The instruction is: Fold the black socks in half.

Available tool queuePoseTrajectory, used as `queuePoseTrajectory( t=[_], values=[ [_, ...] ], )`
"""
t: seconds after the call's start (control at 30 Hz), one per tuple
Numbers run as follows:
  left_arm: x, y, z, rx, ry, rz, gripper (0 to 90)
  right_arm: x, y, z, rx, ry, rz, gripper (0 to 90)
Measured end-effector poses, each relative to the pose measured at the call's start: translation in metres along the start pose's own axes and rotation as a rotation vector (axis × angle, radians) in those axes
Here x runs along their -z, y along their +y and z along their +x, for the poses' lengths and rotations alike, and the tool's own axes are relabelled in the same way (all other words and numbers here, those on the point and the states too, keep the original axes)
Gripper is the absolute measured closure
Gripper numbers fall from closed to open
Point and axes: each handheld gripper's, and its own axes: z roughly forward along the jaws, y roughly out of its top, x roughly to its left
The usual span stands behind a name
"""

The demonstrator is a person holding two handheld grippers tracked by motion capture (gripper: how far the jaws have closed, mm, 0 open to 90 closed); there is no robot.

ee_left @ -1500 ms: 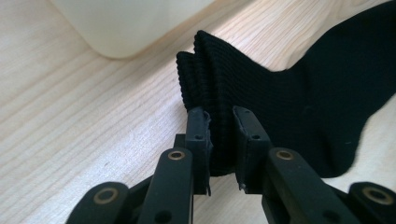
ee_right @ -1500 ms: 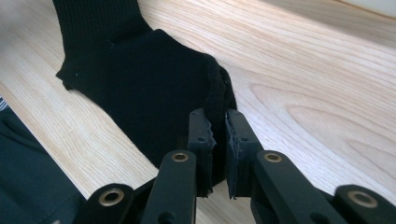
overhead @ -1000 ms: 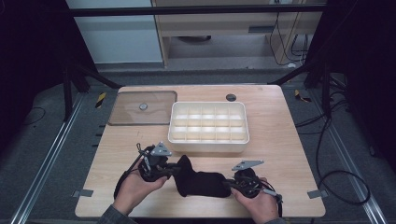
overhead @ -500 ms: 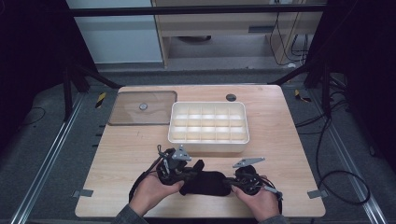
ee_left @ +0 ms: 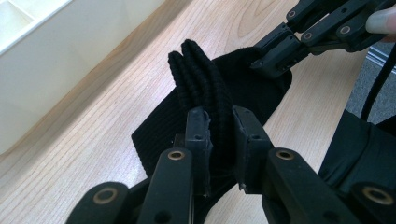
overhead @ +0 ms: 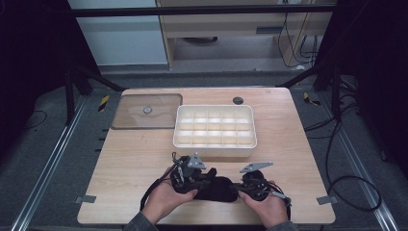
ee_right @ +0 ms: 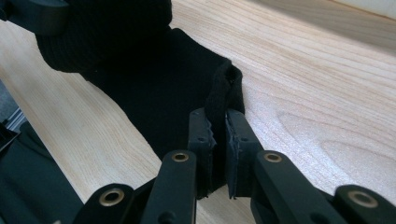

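A black knitted sock [overhead: 219, 188] lies near the table's front edge, between both hands. My left gripper [overhead: 208, 177] is shut on its ribbed cuff end, which stands up folded between the jaws [ee_left: 219, 122]. My right gripper [overhead: 239, 186] is shut on the sock's other end, pinching a fold of thin fabric [ee_right: 225, 100]. In the left gripper view the right gripper [ee_left: 280, 58] reaches in from the top right onto the sock. The two grippers are close together and the sock is bunched between them.
A white divided tray [overhead: 214, 131] with several empty compartments stands just beyond the grippers. Its clear lid [overhead: 146, 110] lies flat at the back left. A small dark hole [overhead: 238, 100] sits near the table's far edge. Bare wood [overhead: 120, 168] lies left of the hands.
My left gripper has moved right toward the right gripper with the sock's cuff end, so the sock is now shorter and bunched. The right gripper has stayed in place.
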Motion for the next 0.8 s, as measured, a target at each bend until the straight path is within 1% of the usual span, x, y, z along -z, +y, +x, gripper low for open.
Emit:
queuePoseTrajectory(
  t=[0.2,0.23,0.27,0.43,0.53,0.63,0.7,0.73,0.8],
  values=[
    [-0.004,0.002,-0.003,0.003,-0.005,-0.004,77.2,0.0,0.0,0.0,0.002,0.007,-0.001,82.6],
    [-0.005,0.002,-0.003,-0.002,-0.002,0.003,77.2,0.0,0.0,0.0,0.002,0.008,0.0,82.6],
    [-0.007,0.002,-0.003,0.003,-0.001,-0.001,77.2,0.0,0.0,0.0,0.0,0.008,0.0,82.6],
    [-0.017,0.002,-0.007,-0.014,-0.009,0.023,77.0,0.0,0.0,0.0,0.0,0.011,-0.001,82.6],
    [-0.024,0.001,-0.009,-0.016,-0.013,0.036,77.0,0.001,-0.001,-0.001,0.002,0.012,-0.003,82.6],
    [-0.029,-0.001,-0.011,-0.015,-0.016,0.04,77.0,0.001,-0.001,-0.001,-0.001,0.017,-0.005,82.5],
    [-0.033,-0.002,-0.012,-0.016,-0.015,0.044,76.9,0.001,-0.002,-0.001,-0.003,0.013,-0.004,82.4],
    [-0.034,-0.002,-0.012,-0.023,-0.012,0.051,76.9,0.001,-0.002,-0.001,-0.005,0.013,-0.005,82.4],
    [-0.037,-0.002,-0.012,-0.019,-0.012,0.047,76.9,0.0,-0.002,-0.002,-0.01,0.019,-0.009,82.4]
  ],
)
